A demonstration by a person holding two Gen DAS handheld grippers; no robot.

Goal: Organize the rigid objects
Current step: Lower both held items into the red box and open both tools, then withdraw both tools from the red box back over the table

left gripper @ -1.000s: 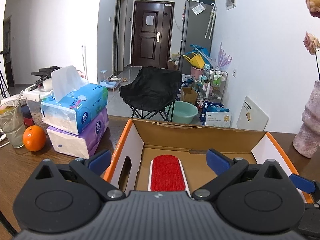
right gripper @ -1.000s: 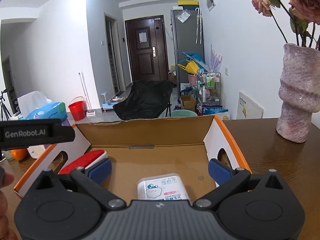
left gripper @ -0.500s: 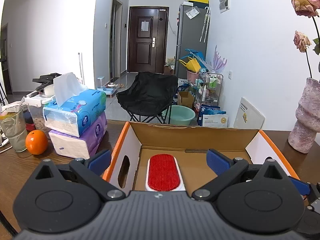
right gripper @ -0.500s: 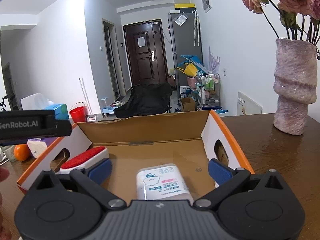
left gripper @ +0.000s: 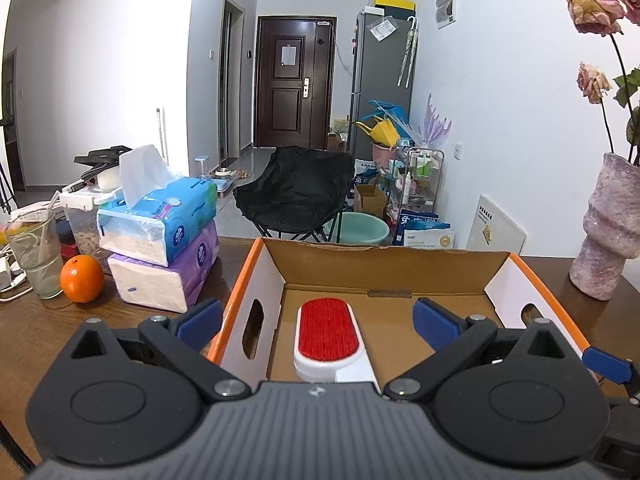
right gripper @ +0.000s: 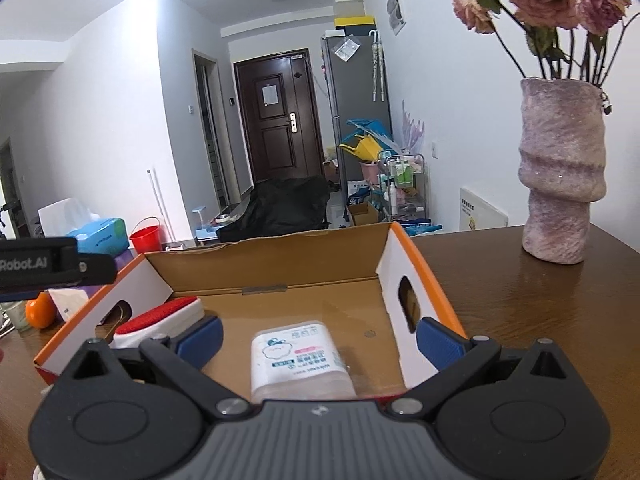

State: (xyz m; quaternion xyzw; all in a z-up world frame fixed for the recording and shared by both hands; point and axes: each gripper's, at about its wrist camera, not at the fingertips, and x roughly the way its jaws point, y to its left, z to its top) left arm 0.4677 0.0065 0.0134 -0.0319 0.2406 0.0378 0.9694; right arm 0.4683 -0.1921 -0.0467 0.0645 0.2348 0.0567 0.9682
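Left wrist view shows the left gripper (left gripper: pixel 316 320) with its jaws spread wide and nothing between them, hanging over the near left side of the cardboard box (left gripper: pixel 384 258). The lint brush (left gripper: pixel 328 336), red pad up, lies flat on the box floor at about 12 o'clock from the jaws. Compared with a second ago the brush sits further out from under the gripper body and more of the box wall shows, so I'd say the gripper is backing off after dropping it in.

Same story on the right wrist view: the right gripper (right gripper: pixel 318 340) has its jaws released too, and the white wipes pack (right gripper: pixel 298 360) lies on the box floor just ahead, showing more of itself than a moment ago. The brush is at roughly 10 o'clock from there, well apart from the pack.

So both items look delivered and let go. The orange (left gripper: pixel 82 279), tissue packs (left gripper: pixel 160 256) and vase (right gripper: pixel 560 176) sit on the desk (right gripper: pixel 540 300) outside the box.
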